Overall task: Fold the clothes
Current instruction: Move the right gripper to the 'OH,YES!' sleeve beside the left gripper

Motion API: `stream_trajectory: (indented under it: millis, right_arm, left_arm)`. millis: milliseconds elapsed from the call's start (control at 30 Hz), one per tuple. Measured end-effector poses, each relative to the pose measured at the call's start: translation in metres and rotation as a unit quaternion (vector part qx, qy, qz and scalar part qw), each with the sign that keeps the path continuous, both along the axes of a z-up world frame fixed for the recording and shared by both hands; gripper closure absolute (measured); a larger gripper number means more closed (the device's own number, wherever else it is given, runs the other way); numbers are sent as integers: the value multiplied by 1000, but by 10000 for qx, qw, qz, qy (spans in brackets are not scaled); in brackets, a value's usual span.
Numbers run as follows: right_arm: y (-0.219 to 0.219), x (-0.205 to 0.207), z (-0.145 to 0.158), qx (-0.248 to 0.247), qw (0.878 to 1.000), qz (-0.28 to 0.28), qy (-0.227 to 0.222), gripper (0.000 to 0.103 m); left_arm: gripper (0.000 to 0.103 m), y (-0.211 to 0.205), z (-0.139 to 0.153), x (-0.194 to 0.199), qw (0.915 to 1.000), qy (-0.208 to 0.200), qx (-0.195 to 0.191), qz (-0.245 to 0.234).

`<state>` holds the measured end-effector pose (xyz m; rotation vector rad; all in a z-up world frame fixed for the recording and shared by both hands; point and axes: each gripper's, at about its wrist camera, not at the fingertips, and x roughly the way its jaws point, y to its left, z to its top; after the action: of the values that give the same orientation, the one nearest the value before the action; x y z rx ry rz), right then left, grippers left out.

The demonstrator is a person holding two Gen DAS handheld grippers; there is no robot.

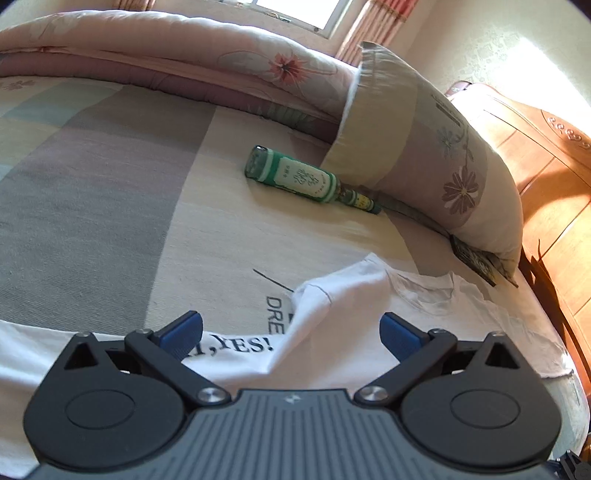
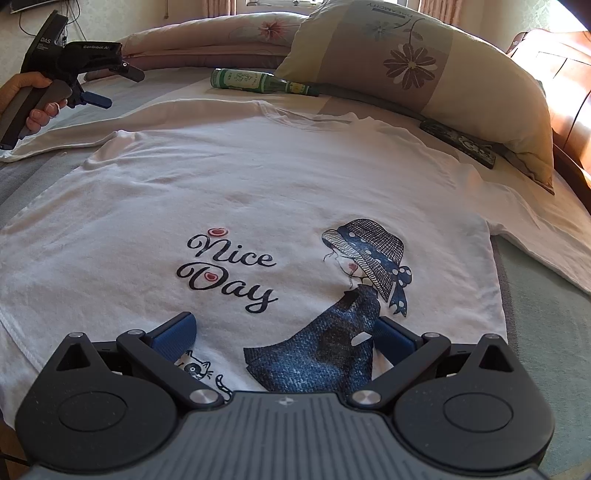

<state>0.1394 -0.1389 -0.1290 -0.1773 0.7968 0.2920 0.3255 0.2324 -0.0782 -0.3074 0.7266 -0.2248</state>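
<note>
White T-shirt (image 2: 258, 177) flat on bed (image 2: 546, 295); grippers apart.

Green glass bottle (image 1: 306, 179) lying beside a floral pillow (image 1: 439, 155), folded pink quilt (image 1: 177, 48) behind, wooden headboard (image 1: 546, 177)

A wide bed (image 1: 110, 166) fills the room, its striped sheet pale in sunlight. A window (image 1: 295, 14) with pinkish curtains (image 1: 373, 33) sits behind it. A wooden headboard (image 1: 546, 177) glows orange against the cream wall (image 1: 480, 44).
</note>
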Motion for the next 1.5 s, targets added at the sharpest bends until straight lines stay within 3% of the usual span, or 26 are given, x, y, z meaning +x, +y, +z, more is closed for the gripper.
stream_trajectory:
  millis: [67, 133, 300, 567, 700, 833, 967, 1033, 1233, 1333, 1400, 1500]
  right_arm:
    - [0, 0, -1, 38, 10000, -17, -42, 0]
    - [1, 0, -2, 55, 9999, -31, -109, 0]
    - [2, 0, -1, 45, 9999, -104, -90, 0]
    - [-2, 2, 14, -29, 9996, -110, 239, 0]
    - [-1, 10, 45, 74, 9997, 221, 82, 0]
    - [5, 48, 92, 251, 9964, 766, -270, 0]
    - [30, 114, 122, 194, 9886, 1468, -290, 0]
    - [50, 150, 131, 112, 9830, 1809, -282, 0]
    - [123, 230, 119, -266, 9571, 2873, -276, 12]
    - [157, 259, 101, -459, 9412, 3341, -222, 27]
    - [174, 275, 90, -567, 9354, 3484, -226, 42]
    - [198, 291, 78, -585, 9242, 3767, -232, 50]
  left_arm:
    - [1, -24, 7, 1, 9975, -357, 459, -407]
    - [1, -41, 7, 12, 9948, -539, 654, -565]
    - [2, -68, -23, 45, 9959, -146, 756, -478]
    - [1, -96, -19, -10, 9923, -275, 542, -1081]
    - [1, -85, -7, -37, 9954, -549, 355, -702]
    - [1, -71, -6, -36, 9967, -96, 735, -318]
    - [1, -49, -7, -49, 9986, 57, 529, -32]
    - [1, -44, -12, -54, 9987, 44, 473, -165]
    - [1, -43, -23, -50, 9933, 268, 996, -524]
    - [1, -38, -14, -54, 9920, 76, 1129, -551]
    - [1, -31, -7, -58, 9930, -105, 1098, -430]
    - [1, -20, -3, -59, 9954, -238, 849, -366]
